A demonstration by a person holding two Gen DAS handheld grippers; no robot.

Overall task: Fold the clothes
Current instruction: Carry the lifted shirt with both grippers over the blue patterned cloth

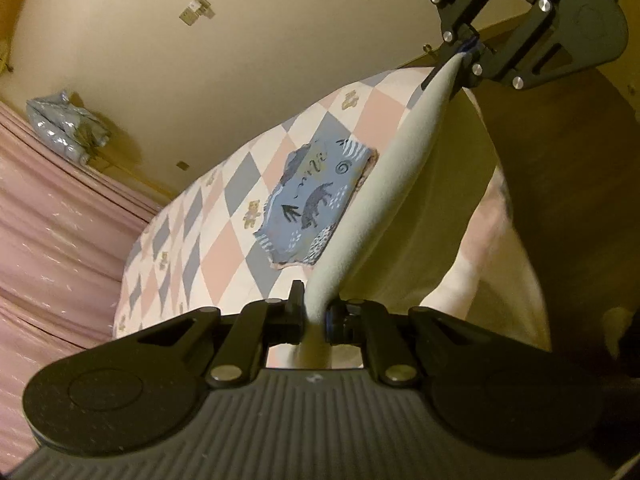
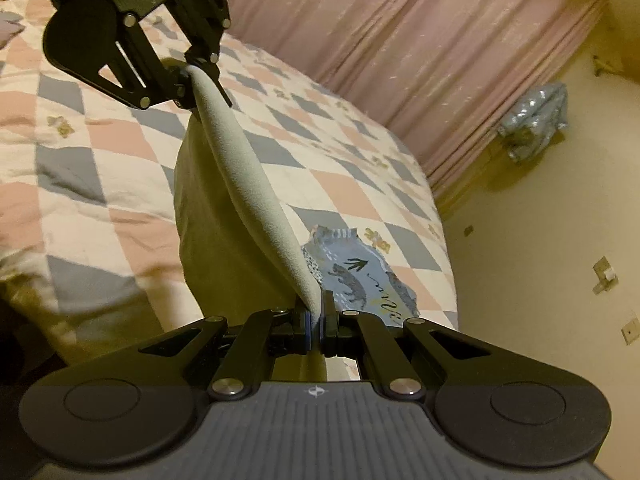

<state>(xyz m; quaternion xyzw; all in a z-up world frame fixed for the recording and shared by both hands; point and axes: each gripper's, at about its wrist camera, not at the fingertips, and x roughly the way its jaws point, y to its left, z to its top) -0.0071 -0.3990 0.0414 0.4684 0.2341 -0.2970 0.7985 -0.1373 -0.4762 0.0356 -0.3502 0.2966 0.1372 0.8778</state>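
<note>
I am looking at a bed (image 1: 224, 248) under a pink, blue and white diamond quilt, with pink curtains (image 2: 400, 60) behind it. I am holding a pale grey-green garment (image 1: 384, 200) stretched in the air above the bed. My left tool (image 1: 314, 316) is clenching one end, my right tool (image 2: 316, 316) the other. A folded blue animal-print cloth (image 2: 360, 276) is lying on the quilt; its cursive writing is unreadable. Only the right view is showing the quilt's rumpled near side.

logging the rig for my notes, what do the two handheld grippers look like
Both match: the left gripper and right gripper have black metal linkage arms with silver rivets, rounded black side housings with circular caps, a ribbed grey body with a small white emblem, and blue-edged pads.
</note>
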